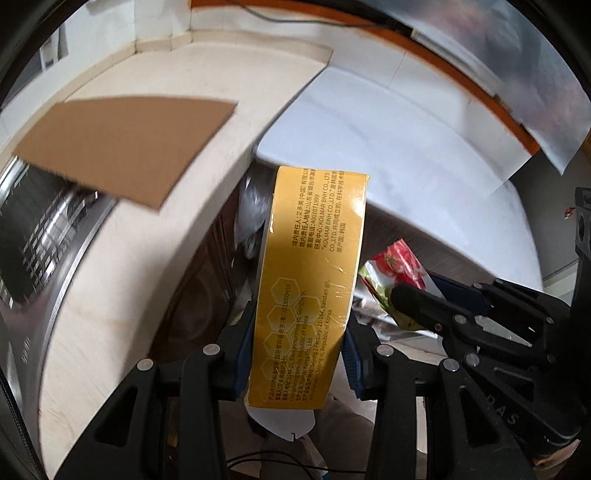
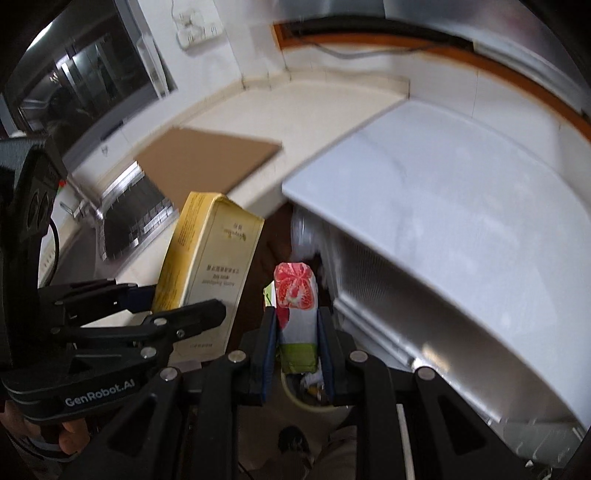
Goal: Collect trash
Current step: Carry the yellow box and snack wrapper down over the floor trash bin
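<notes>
This is a home kitchen. A pale countertop (image 2: 303, 99) runs along the white wall and turns at a corner, with a low raised edge behind it. At the left side a metal sink (image 2: 136, 218) is set into the countertop, and a dark window (image 2: 85, 77) is above it. On the wall near the window hangs a white power outlet (image 2: 199, 27) with a thin cable. A flat piece of brown cardboard (image 2: 210, 158) lies on the countertop, partly over the sink. At the right stands a white appliance (image 2: 461, 206) with a flat top, beside the countertop. In the gap below, a small bin (image 2: 314, 404) with rubbish is on the floor.
</notes>
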`<state>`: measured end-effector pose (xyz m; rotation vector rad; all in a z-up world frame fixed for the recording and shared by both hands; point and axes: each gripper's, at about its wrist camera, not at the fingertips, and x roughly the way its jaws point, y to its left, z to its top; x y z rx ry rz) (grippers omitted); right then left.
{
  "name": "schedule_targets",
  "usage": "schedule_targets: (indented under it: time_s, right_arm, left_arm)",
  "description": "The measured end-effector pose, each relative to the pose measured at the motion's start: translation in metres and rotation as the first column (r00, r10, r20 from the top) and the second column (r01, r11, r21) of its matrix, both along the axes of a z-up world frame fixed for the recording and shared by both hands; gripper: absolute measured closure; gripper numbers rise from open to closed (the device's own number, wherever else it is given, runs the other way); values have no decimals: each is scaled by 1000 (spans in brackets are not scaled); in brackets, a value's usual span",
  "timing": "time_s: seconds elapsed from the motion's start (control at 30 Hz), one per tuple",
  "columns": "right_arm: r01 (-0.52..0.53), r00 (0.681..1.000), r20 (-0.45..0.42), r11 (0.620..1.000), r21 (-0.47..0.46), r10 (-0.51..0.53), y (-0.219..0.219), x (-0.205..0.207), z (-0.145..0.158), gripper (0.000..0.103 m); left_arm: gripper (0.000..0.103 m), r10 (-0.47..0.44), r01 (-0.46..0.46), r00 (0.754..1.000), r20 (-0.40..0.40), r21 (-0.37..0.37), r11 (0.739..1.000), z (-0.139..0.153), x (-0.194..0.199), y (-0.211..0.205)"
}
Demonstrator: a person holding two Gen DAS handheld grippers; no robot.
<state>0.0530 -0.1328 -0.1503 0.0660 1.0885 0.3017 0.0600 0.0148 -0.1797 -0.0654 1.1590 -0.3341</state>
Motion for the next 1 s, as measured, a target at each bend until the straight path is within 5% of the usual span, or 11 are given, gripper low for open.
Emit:
schedule_targets:
  time_s: [0.3,0.8,1.0]
  right_arm:
    - [1,989,-150,1000,-13,-3,-1,-9,-80,82]
    - [-17,935,-353,1000,16,22,-16,23,-276,81]
    - [-50,921,-386,999,12,51,-14,35,-330,80]
  left_arm:
    - [63,58,-57,995,-87,14,998,-82,-12,-4]
    - [63,156,-155,966,-205,22,988,-258,9,-10]
    - [63,180,-169,953,-245,64,984,-312,24,-10]
